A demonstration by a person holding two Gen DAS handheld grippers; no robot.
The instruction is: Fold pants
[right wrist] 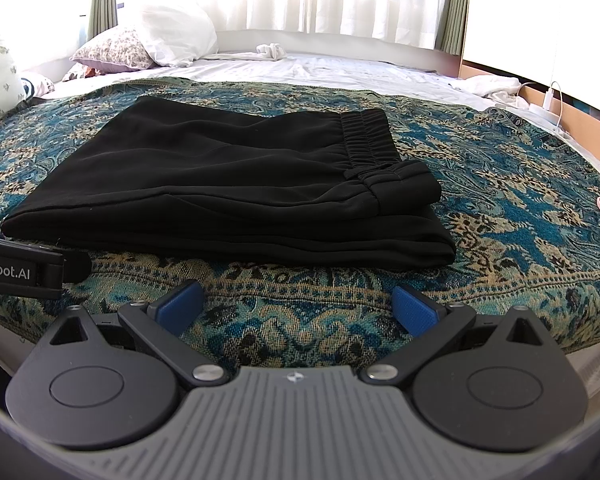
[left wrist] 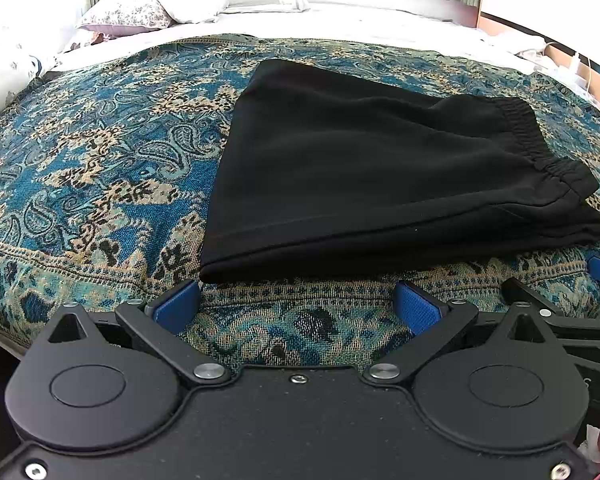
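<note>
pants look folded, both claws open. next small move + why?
Probably back both claws off rather than regrasp. The black pants already lie in a compact stack of layers on the patterned bedspread, elastic waistband on top. The left claw and right claw are open, empty, and short of the near edge. I see no loose leg needing another fold.
</note>
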